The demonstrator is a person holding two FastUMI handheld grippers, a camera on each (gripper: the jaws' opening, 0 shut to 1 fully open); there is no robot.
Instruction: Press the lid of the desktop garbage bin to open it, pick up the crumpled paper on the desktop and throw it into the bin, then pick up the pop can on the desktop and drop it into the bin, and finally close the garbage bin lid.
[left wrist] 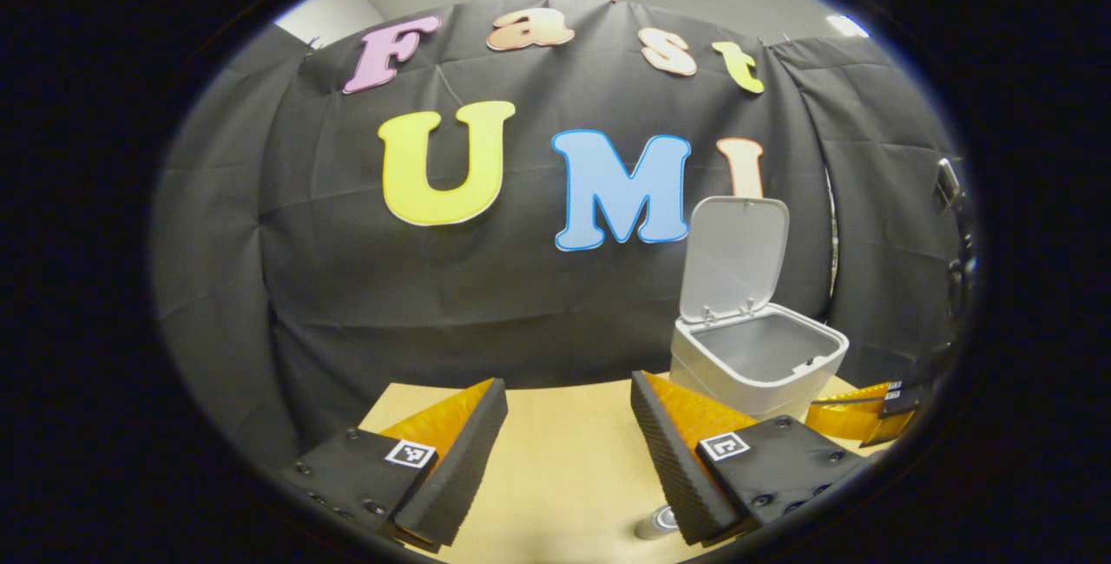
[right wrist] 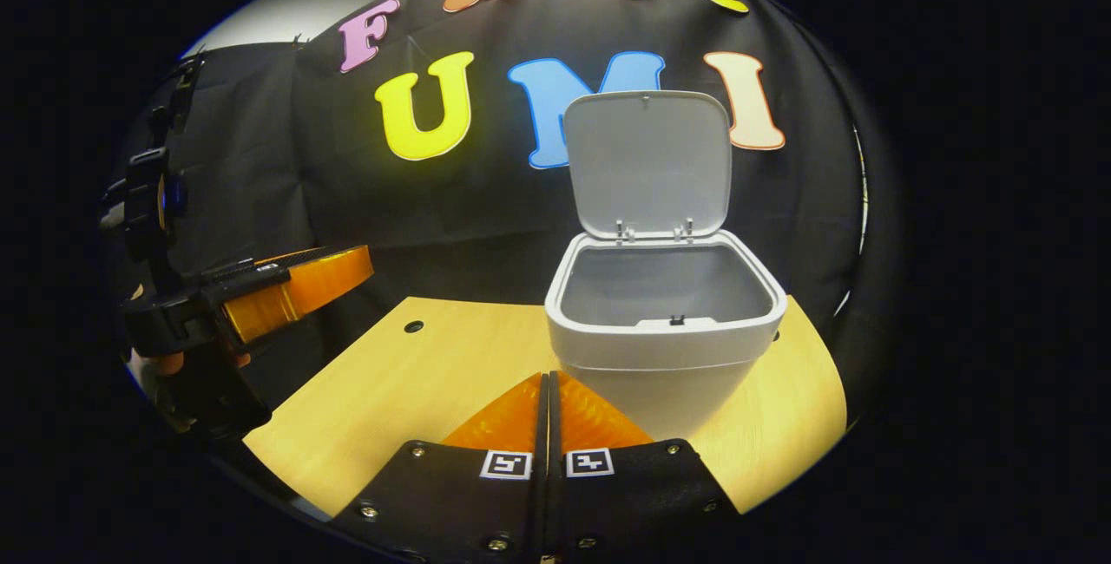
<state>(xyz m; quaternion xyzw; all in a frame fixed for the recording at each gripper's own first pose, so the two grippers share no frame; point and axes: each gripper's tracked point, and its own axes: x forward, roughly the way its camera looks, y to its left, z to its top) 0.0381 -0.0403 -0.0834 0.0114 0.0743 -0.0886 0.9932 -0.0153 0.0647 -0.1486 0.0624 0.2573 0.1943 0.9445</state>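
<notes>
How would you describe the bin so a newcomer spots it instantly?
Start at the light wooden table in front of the black cloth wall. The bin stands toward the table's far edge, a pale grey tapered tub. Its hinged lid stands upright at the back, leaving the grey interior open and apparently empty.

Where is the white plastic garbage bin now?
The white plastic garbage bin, lid up, stands on the wooden desktop before the black cloth wall, ahead of the right gripper.
</notes>
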